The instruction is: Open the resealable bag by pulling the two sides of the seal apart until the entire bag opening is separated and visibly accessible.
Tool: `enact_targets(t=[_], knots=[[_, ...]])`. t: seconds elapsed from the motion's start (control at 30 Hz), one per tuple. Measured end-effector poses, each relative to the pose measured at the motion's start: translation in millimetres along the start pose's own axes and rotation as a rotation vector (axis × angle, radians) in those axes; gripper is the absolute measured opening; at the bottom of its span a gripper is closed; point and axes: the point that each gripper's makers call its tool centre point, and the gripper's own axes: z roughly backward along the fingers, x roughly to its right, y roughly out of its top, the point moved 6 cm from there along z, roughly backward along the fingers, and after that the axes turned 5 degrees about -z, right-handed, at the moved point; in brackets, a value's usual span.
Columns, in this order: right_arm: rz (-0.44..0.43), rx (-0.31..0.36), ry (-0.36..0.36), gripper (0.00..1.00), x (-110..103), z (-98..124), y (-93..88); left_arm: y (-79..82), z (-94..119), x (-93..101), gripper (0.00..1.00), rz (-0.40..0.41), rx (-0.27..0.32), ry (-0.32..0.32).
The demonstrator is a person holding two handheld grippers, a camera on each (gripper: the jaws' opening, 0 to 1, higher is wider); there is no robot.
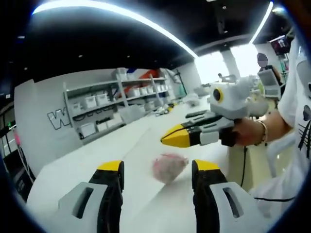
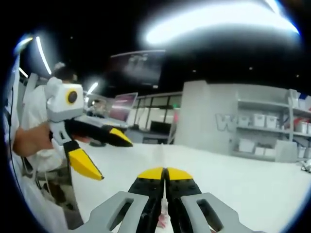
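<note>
As both my tools hang above the white table [image 1: 73,170], the items run near to far.

Left gripper [image 1: 158,172]: jaws spread wide, holding nothing.

Right gripper [image 2: 165,174]: in the right gripper view the yellow tips meet; a thin pale strip rises from between them and something pinkish shows low between the jaws, but I cannot tell whether it is the bag. In the left gripper view the jaws look closed and hover clear of the table, nothing visible in them.

Bag [image 1: 169,166]: pinkish, crumpled, lying on the table between and beyond my left jaws, below the right gripper, apart from both. Its seal is too blurred to read; I judge it unopened, so gripping each side and pulling apart all remains.

Shelving [image 1: 114,107] with white bins against the far wall.

Writing: a large outlined "W" [image 1: 57,119] on the wall; the rest is unreadable.
</note>
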Motion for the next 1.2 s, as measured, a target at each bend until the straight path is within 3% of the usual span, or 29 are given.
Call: enact_targets(t=[1.2], knots=[[-0.006,-0.016,0.050,0.00,-17,6,-3.8,-1.3,-4,-12.7,0.37,-0.264,-0.054,0.051]])
